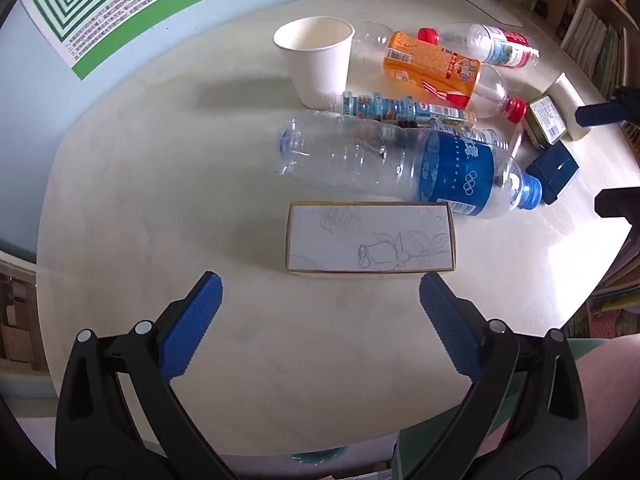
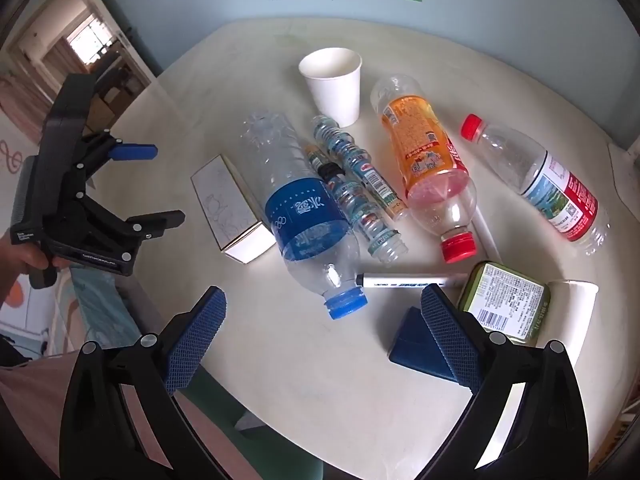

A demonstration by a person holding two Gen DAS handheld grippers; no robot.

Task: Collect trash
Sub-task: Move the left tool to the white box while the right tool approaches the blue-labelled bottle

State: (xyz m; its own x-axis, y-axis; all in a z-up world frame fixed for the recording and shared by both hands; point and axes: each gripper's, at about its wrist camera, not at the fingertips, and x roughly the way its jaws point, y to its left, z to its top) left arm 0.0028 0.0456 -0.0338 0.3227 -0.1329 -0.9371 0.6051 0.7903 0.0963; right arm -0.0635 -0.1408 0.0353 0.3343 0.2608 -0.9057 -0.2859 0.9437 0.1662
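Note:
Trash lies on a pale table (image 1: 160, 208). A small white box with a flower drawing (image 1: 370, 238) lies just beyond my open, empty left gripper (image 1: 320, 288); the box also shows in the right wrist view (image 2: 232, 208). Behind it lie a big clear bottle with a blue label (image 1: 408, 164) (image 2: 304, 216), a crushed slim bottle (image 1: 396, 107), an orange-label bottle (image 1: 436, 68), a red-capped bottle (image 1: 492, 46) and a paper cup (image 1: 318, 60) (image 2: 334, 82). My right gripper (image 2: 324, 304) is open and empty, near the blue bottle's cap.
A marker pen (image 2: 408, 281), a green tin (image 2: 506, 300), a dark blue box (image 2: 418, 346) and a white object (image 2: 572, 304) lie at the near right. The left gripper shows at the table's left edge (image 2: 152, 184). Shelves of books (image 1: 592, 40) stand beyond.

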